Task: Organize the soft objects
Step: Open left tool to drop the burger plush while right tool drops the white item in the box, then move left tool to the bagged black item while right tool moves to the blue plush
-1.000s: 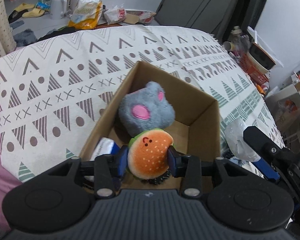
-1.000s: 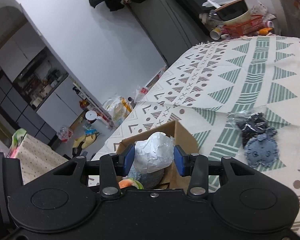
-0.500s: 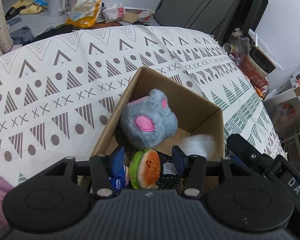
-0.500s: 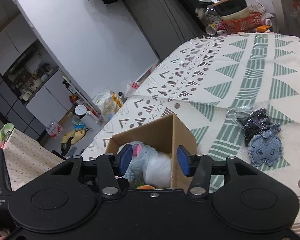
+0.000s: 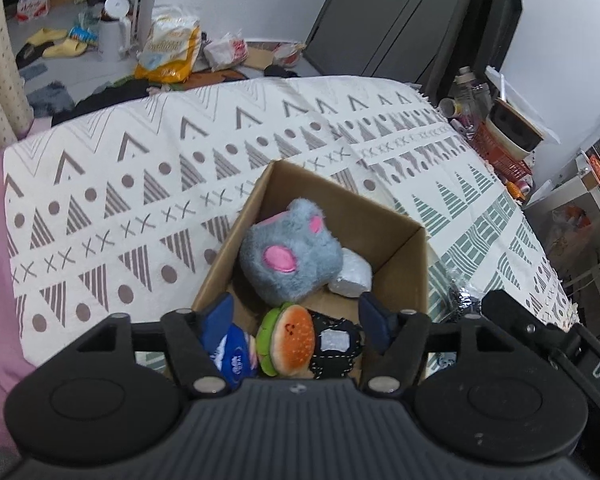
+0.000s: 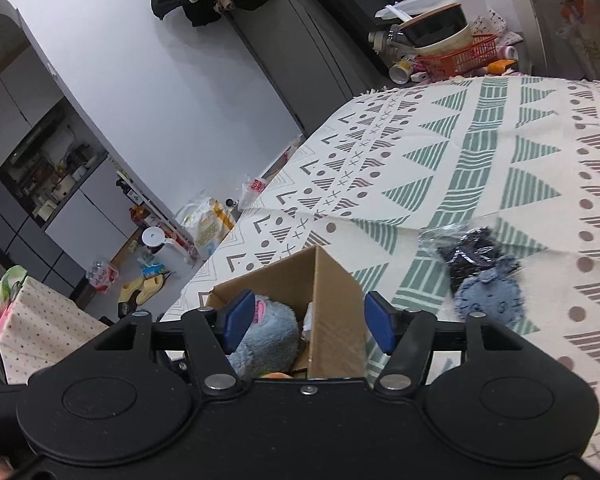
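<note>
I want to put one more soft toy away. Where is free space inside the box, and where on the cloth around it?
The cardboard box is crowded: grey plush, white bundle, burger toy and black pouch nearly cover the floor. Bare patterned cloth lies wide beyond the box's far and left walls. In the right wrist view, a blue-grey plush and a bagged dark item lie near the box's outer side.

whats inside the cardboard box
The box holds a grey plush, a white wad, a burger plush, a black pouch and a blue item. Its floor beneath them is mostly covered.
</note>
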`<state>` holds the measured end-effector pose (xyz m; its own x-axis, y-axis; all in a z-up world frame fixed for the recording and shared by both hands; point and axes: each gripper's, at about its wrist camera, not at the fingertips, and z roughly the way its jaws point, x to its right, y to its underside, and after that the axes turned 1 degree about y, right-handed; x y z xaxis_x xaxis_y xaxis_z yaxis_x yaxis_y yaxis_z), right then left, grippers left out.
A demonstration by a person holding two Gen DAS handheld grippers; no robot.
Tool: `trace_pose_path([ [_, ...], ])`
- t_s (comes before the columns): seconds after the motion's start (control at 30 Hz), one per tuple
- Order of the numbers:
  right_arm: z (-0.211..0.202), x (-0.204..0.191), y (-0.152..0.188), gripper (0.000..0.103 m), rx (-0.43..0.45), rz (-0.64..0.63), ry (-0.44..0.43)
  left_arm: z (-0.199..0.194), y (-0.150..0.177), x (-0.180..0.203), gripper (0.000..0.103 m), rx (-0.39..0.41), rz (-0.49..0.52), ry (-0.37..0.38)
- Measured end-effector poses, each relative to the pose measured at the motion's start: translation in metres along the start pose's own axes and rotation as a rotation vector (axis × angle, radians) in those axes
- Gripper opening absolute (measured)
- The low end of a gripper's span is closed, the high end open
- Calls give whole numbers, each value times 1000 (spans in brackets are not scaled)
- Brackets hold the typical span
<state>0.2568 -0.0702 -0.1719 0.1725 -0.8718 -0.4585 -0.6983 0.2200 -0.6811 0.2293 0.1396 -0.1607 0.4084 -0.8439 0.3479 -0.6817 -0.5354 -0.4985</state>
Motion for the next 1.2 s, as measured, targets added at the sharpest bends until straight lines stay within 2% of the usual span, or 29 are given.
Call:
trace_pose_path([
  [0.2, -11, 12, -10, 68, -32, -14, 17, -8, 1, 23, 75, 9, 30, -13],
  [0.27, -15, 14, -22, 68, -62, -43, 54, -11, 0, 31, 75, 9, 26, -15],
  [0.37, -30, 17, -42, 69, -60, -66, 39, -16, -2, 44, 75, 18, 21, 7],
  [0.63, -49, 35, -88, 75, -53, -132, 53, -26, -4, 86, 76, 50, 82, 37],
  [0.77, -49, 57, -86, 75, -51, -96, 20, -27, -2, 99, 76, 57, 117, 33],
  [0.93, -39, 85, -83, 75, -106, -27, -7, -18, -1, 113, 76, 38, 193, 56],
  [1.2, -20, 118, -80, 75, -160, 38, 2, -1, -3, 136, 75, 18, 226, 53],
])
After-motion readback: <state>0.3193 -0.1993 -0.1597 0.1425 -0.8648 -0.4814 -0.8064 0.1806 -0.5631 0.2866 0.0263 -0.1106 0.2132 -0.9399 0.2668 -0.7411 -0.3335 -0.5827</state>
